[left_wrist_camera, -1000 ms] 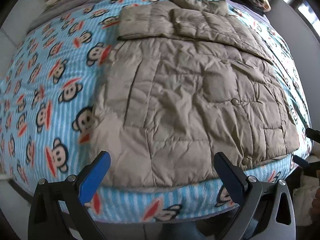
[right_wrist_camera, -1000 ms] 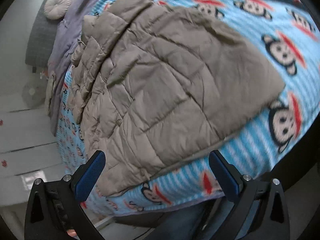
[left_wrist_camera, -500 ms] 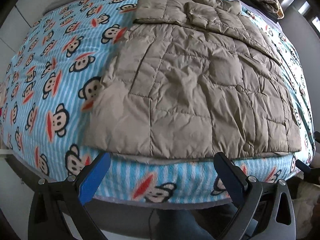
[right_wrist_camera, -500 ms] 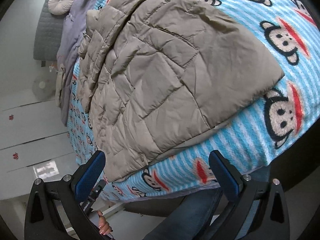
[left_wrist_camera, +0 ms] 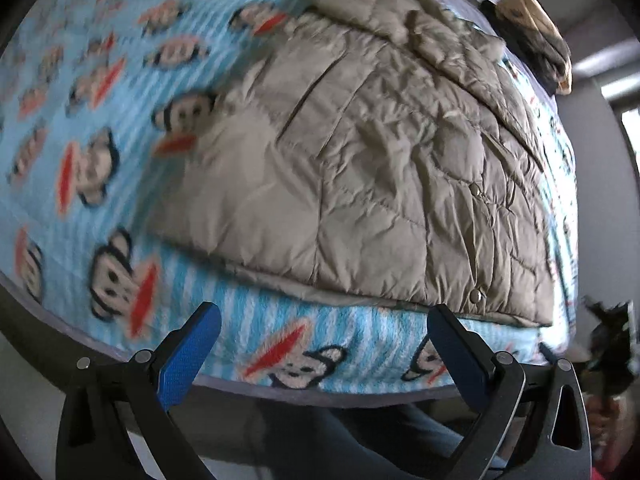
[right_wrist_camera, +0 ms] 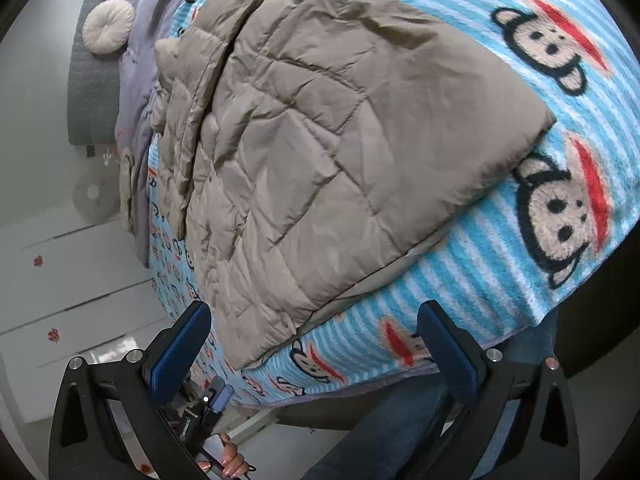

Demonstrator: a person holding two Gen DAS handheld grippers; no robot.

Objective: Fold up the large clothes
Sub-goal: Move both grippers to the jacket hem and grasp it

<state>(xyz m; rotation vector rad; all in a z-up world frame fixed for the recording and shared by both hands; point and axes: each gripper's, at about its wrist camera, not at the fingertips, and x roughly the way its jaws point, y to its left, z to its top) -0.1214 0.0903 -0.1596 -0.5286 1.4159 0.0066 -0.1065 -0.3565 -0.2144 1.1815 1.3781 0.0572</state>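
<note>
broadly, a blue striped monkey-print blanket (left_wrist_camera: 100, 128) covered the bed and took up most of both views. on it lay the taupe quilted jacket (left_wrist_camera: 380, 168), spread flat with its hem running along the near edge of the bed and its long axis pointing away toward the far end, where the sleeves were folded across the top. beyond it sat a grey headboard (right_wrist_camera: 90, 92), a round white cushion (right_wrist_camera: 108, 26) and a dark-and-tan bundle (left_wrist_camera: 532, 36). a strip of bare blanket showed between hem and bed edge. the left gripper (left_wrist_camera: 322, 352) hung just off that edge, jaws wide apart, holding nothing. the right gripper (right_wrist_camera: 314, 350) hung off the jacket's corner, likewise spread and empty. two snap buttons (left_wrist_camera: 475, 189) showed near the front opening.
</note>
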